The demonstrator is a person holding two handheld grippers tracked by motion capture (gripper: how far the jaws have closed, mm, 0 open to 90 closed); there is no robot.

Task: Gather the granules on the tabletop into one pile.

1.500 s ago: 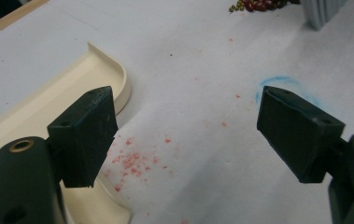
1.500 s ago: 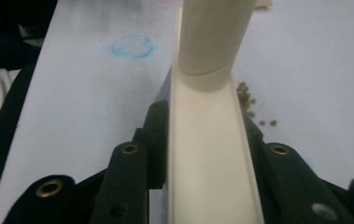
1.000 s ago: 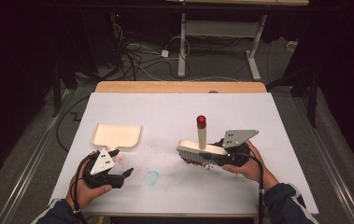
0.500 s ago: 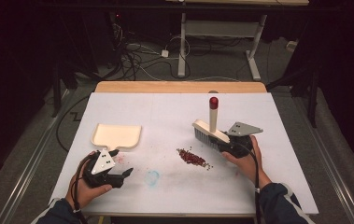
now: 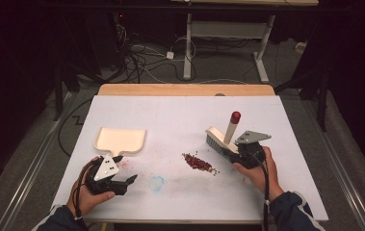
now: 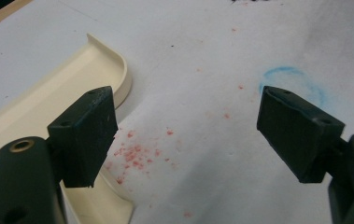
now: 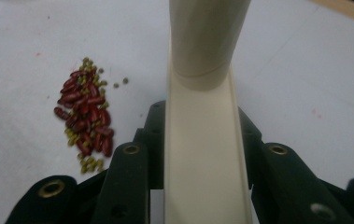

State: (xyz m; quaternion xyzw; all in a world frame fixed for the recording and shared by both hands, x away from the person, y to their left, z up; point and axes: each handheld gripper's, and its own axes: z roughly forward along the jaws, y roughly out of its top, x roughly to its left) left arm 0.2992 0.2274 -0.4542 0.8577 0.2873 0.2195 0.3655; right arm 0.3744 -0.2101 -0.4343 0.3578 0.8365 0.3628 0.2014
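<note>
A cream brush (image 5: 215, 138) with a red-tipped handle (image 5: 235, 117) is clamped in my right gripper (image 5: 230, 148), which is shut on its back; the head hangs just right of a small pile of red and green beans (image 5: 198, 162). In the right gripper view the brush (image 7: 202, 154) runs up between the jaws, with the beans (image 7: 86, 121) to its left. A cream dustpan (image 5: 120, 139) lies at the left. My left gripper (image 5: 131, 182) rests open in front of it. In the left gripper view its jaws (image 6: 186, 126) stand wide apart, with the dustpan's rim (image 6: 114, 70) by the left jaw.
The white table cover (image 5: 180, 115) bears faint red stains (image 6: 132, 156) and a blue circular mark (image 5: 157, 183) between the grippers. A wooden strip (image 5: 185, 89) edges the far side. Cables and a desk frame (image 5: 189, 43) are on the dark floor beyond.
The brush head has swung up and to the right off the beans, uncovering the pile. The left gripper has stayed where it was.
</note>
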